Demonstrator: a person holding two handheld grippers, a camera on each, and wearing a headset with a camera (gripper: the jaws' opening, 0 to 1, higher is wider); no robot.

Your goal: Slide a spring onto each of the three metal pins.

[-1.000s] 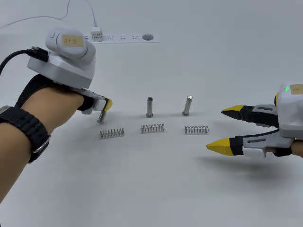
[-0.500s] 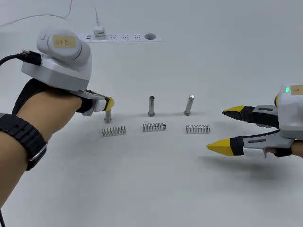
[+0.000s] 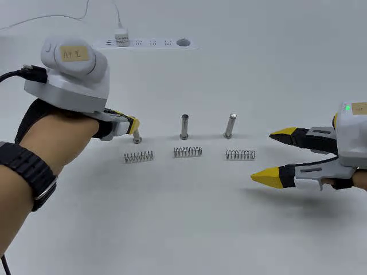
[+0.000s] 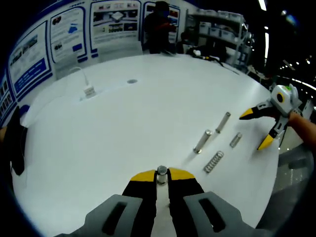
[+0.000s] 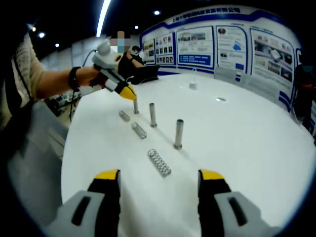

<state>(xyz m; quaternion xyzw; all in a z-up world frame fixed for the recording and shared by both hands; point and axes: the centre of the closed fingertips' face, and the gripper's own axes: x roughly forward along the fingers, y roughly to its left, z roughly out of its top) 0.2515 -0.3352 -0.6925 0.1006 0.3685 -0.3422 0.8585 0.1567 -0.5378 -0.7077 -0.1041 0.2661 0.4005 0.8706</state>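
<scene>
1. Clamps the leftmost short silver metal pin (image 3: 137, 137) near its top, between the closed yellow-tipped jaws of the left gripper (image 3: 133, 126). Shows as a round pin head pinched right at the jaw tips in the left gripper view (image 4: 161, 171). Cannot tell whether the pin's foot rests on the white tabletop (image 3: 183, 229).
2. Holds the right gripper (image 3: 261, 156) off to the right with jaws spread wide and empty, well apart from the parts.
3. Leaves the middle pin (image 3: 184, 126) and the right pin (image 3: 230, 125) standing free on the tabletop, near one another.
4. Finds three small coiled wire springs lying on their sides, one just in front of each pin: the left spring (image 3: 139, 156), the middle spring (image 3: 187, 151) and the right spring (image 3: 240, 154). None threaded yet.
5. Expect light, open coils that squash along their length, roll easily and may flick out of a hard pinch. Take each gently across the coils near one end, keeping the bore open.
6. Expect hard, smooth, slippery pins that tip readily. Grip low on the shaft, leaving the top free for the spring.
</scene>
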